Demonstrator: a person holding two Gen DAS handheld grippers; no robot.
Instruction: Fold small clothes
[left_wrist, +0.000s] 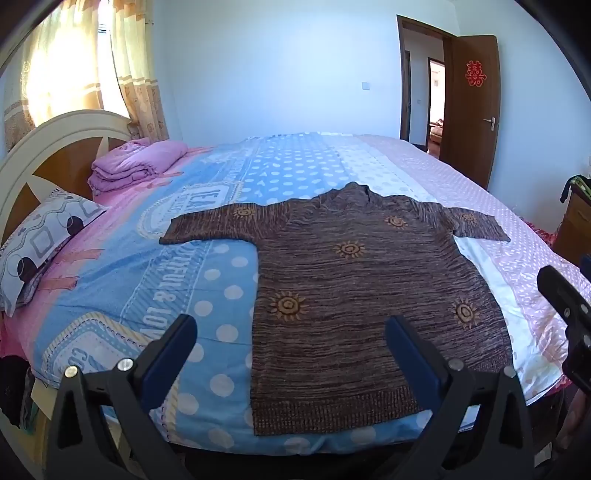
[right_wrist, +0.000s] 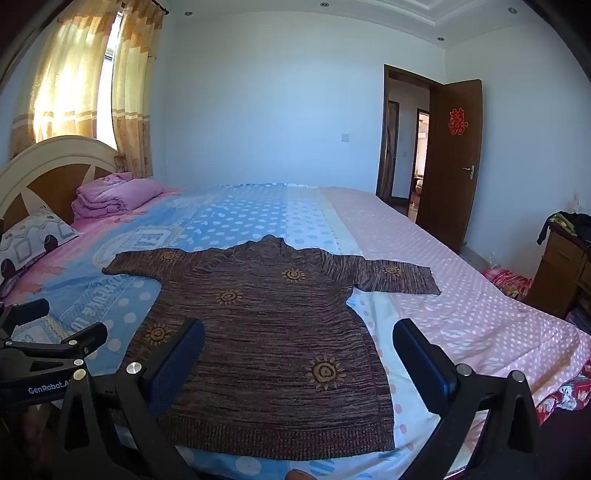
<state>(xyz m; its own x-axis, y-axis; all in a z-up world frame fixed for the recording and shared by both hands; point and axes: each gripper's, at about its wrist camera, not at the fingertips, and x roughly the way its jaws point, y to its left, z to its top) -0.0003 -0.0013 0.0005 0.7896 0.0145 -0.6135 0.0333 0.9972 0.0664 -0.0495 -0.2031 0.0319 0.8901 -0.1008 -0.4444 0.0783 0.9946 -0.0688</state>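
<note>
A brown knit sweater with orange sun motifs lies flat on the bed, sleeves spread to both sides, hem toward me. In the right wrist view the same sweater fills the middle. My left gripper hovers open above the hem's left part, nothing between its fingers. My right gripper hangs open over the hem's right part, also holding nothing. The right gripper shows at the right edge of the left wrist view, and the left gripper shows at the left edge of the right wrist view.
The bed sheet is blue with white dots, pink at the sides. A folded pink quilt and a patterned pillow lie by the headboard. A wooden cabinet stands at the right, an open door behind.
</note>
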